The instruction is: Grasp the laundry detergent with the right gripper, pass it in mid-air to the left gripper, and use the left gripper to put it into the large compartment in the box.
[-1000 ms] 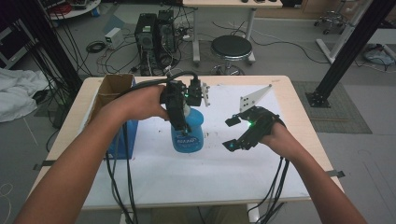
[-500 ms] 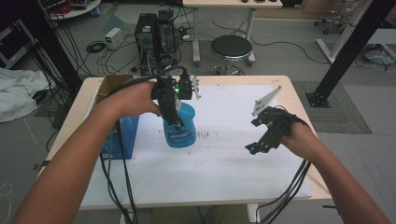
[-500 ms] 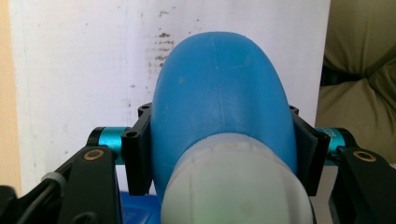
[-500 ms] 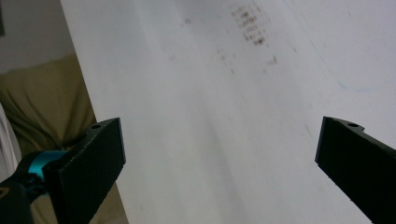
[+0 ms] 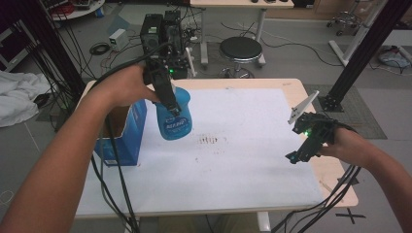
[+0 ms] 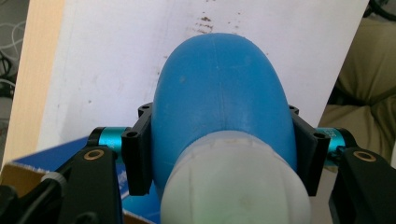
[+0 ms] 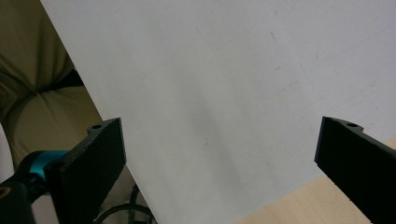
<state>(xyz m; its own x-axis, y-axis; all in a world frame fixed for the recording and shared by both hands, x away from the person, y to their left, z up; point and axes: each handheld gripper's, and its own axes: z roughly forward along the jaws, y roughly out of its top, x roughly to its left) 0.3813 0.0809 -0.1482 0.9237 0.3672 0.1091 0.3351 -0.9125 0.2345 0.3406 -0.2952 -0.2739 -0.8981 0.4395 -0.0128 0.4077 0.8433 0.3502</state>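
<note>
A blue plastic bottle [image 5: 174, 119] with a white neck [image 6: 233, 186] hangs tilted above the table's left part, next to the box. My left gripper [image 5: 166, 94] is shut on it, a jaw pressed to each side just below the neck. In the left gripper view the bottle's [image 6: 219, 102] rounded blue body points away over the white sheet. My right gripper [image 5: 302, 149] is near the table's right edge. It is open, its jaws have just been opening, and nothing is between its fingers [image 7: 100, 154].
An open blue cardboard box [image 5: 121, 141] stands at the table's left edge. A white sheet [image 5: 243, 170] covers most of the wooden table, with a brown stain [image 5: 209, 141] near its middle. A black stool [image 5: 240, 48] and black equipment [image 5: 163, 29] stand behind the table.
The left gripper has lifted the bottle off the sheet and carried it left toward the box. The right gripper has moved away to the right, near the table's edge.
</note>
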